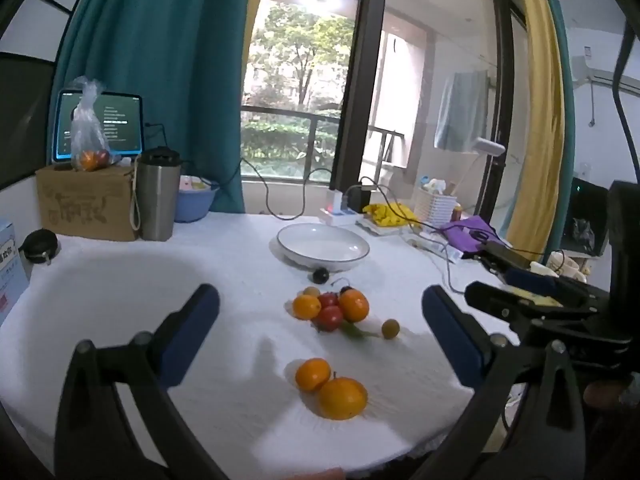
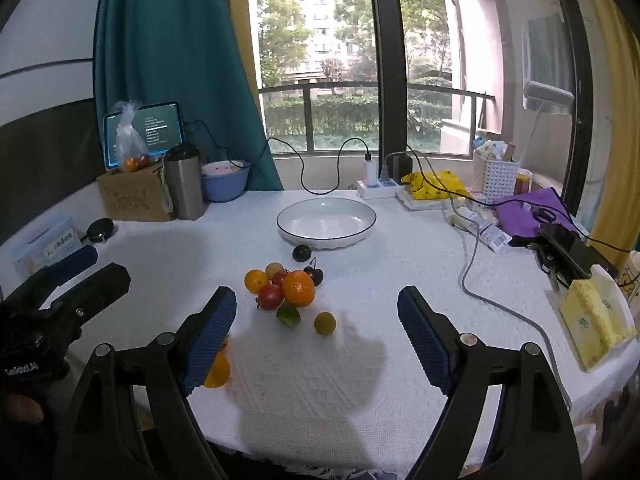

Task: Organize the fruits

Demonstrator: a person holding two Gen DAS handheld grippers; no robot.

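Currently, status by item:
Left gripper (image 1: 320, 332): held above the near edge of the table, tilted slightly downward; jaws spread wide, nothing between the pads.
Right gripper (image 2: 316, 328): held above the near edge, tilted more steeply downward; jaws spread wide, nothing gripped.
Relative pose: the grippers sit side by side, each visible at the edge of the other's view.
Fruit cluster (image 1: 330, 308): oranges, red fruits and a dark cherry lie touching one another at mid-table, loose on the cloth.
Small yellow-green fruit (image 2: 324, 323): lies alone, just beside the cluster.
Orange pair (image 1: 331, 388): two oranges touching, nearer the table edge, in front of the left gripper.
Dark round fruit (image 1: 320, 275): rests just in front of the plate.
Plate (image 1: 288, 246): white, dark-rimmed, beyond the fruit.
Table (image 2: 320, 380): covered with a white textured cloth.
Back left: steel tumbler (image 1: 157, 196), cardboard box (image 1: 86, 208) bearing bagged fruit, lit tablet (image 1: 120, 120).
Room: teal curtain (image 2: 168, 60) and window onto trees.
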